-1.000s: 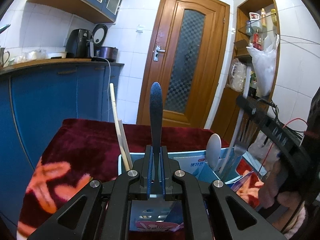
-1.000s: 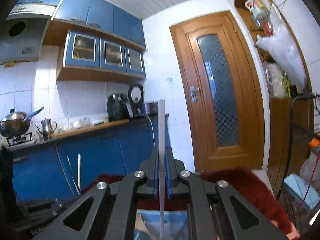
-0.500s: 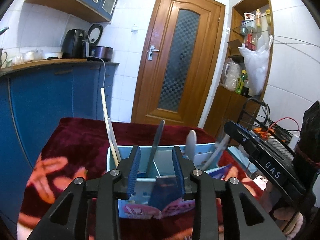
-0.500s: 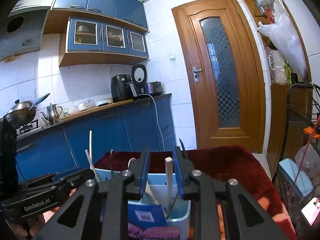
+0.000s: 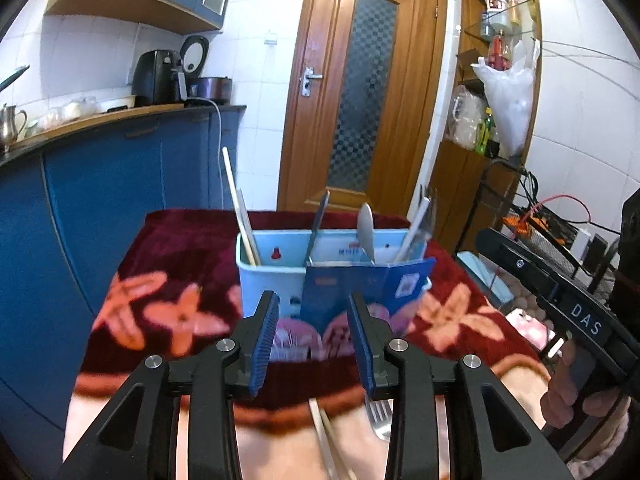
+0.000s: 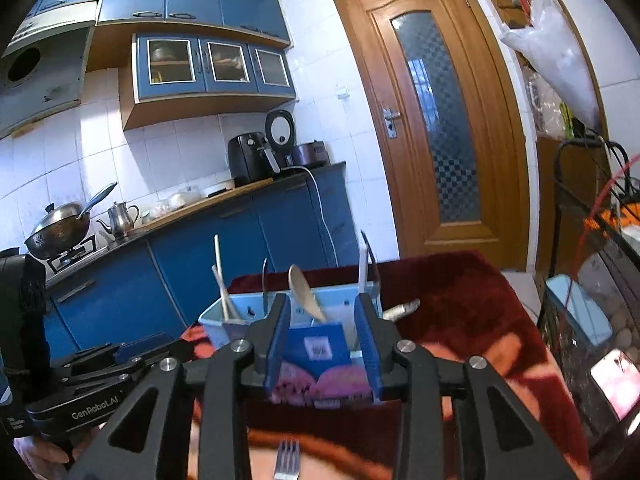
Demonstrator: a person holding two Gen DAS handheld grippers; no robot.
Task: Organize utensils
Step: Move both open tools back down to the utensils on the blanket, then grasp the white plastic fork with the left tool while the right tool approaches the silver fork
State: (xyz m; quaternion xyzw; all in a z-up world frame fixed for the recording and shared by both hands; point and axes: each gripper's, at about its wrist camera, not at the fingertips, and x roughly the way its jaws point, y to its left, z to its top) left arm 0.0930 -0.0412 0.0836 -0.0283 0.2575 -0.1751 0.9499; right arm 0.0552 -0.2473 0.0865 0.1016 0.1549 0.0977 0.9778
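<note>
Left wrist view: the left claw (image 5: 313, 338) gapes wide and empty, level with the front of the light blue utensil holder (image 5: 267, 280) that stands on the desk's dark red flowered cloth (image 5: 176, 264). Chopsticks (image 5: 239, 210), a dark handle (image 5: 318, 222), a spoon (image 5: 366, 230) and a pale handle (image 5: 416, 226) lean inside it. A blue card (image 5: 400, 284) props against its front. Nearer the camera, a fork (image 5: 378, 416) and another pair of chopsticks (image 5: 326, 436) lie on the cloth. In the right wrist view, the right claw (image 6: 323, 342) also spreads wide, holding nothing, with the fork below it.
</note>
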